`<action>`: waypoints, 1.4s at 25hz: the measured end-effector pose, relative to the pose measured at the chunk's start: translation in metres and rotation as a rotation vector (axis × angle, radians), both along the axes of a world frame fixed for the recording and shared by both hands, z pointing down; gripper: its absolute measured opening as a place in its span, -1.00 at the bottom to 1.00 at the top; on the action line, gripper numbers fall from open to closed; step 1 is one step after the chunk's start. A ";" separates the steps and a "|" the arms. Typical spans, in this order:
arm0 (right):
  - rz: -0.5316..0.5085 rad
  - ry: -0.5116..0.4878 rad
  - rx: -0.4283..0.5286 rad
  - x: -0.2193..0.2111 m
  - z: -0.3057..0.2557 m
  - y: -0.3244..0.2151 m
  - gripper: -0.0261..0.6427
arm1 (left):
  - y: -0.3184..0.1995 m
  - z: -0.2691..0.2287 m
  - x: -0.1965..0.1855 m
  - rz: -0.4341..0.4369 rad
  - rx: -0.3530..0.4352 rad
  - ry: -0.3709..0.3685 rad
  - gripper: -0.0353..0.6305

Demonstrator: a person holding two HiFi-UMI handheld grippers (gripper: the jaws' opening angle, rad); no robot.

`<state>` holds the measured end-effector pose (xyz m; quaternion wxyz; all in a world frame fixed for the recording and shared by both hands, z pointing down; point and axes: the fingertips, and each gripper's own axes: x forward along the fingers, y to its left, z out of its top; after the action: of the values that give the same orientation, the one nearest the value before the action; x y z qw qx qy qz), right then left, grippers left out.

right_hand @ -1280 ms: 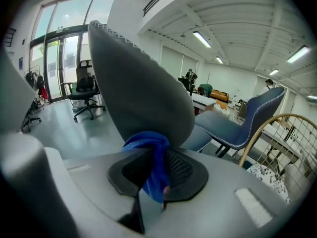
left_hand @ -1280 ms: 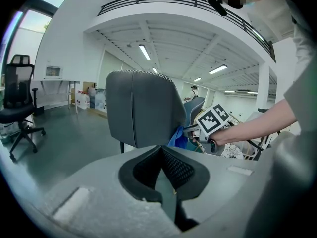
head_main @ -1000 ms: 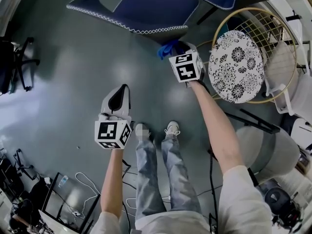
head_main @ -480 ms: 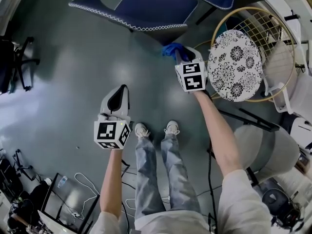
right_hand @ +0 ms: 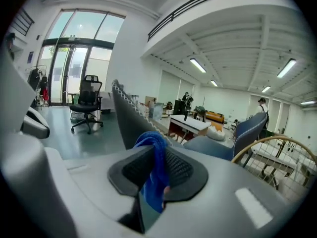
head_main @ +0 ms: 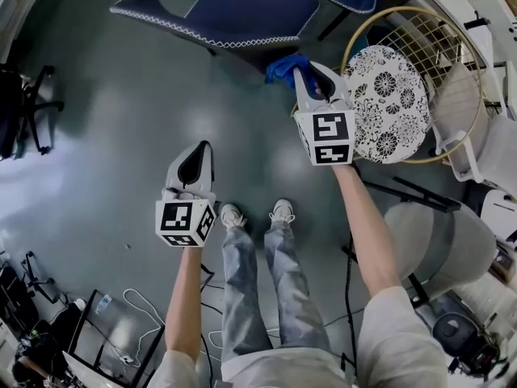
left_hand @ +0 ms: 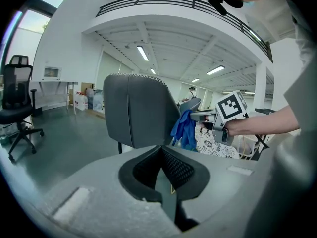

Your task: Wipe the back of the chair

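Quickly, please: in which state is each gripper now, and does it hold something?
Left gripper: closed, nothing between its jaws.
Right gripper: closed on the blue cloth.

Right gripper (right_hand: pixel 157 175): jaws pinched tight on blue cloth (right_hand: pixel 152 145). Cloth bunched up, pokes out over top of jaws. Dark chair back (right_hand: pixel 130 125) with white zigzag stitches just behind cloth, leaning. Can't tell if cloth touches it. Black office chair (right_hand: pixel 88 104) far off, by big windows (right_hand: pixel 74 53). Blue chair (right_hand: pixel 250 128) at right. Gold wire hoop (right_hand: pixel 253 145) near right edge. Long lights (right_hand: pixel 198 65) on ceiling.
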<state>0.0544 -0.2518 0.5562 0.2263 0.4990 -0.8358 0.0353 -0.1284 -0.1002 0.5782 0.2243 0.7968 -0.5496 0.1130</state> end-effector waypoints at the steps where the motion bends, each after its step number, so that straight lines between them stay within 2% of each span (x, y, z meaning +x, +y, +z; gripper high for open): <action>1: -0.005 -0.001 0.016 -0.001 -0.008 -0.002 -0.73 | 0.000 0.000 0.001 0.000 0.002 0.000 -0.90; 9: -0.001 -0.008 0.049 -0.002 -0.029 -0.024 -0.73 | 0.000 -0.003 0.006 0.003 0.002 -0.001 -0.90; 19: 0.006 0.016 0.000 -0.004 0.004 -0.040 -0.74 | -0.007 0.005 -0.003 -0.013 -0.009 -0.003 -0.90; 35: 0.017 0.063 -0.183 -0.003 0.089 -0.047 -0.74 | -0.017 0.018 -0.014 -0.029 -0.038 -0.008 -0.90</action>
<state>0.0519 -0.2985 0.6450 0.2970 0.4842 -0.8172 0.0976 -0.1424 -0.1173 0.5967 0.2388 0.7839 -0.5598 0.1230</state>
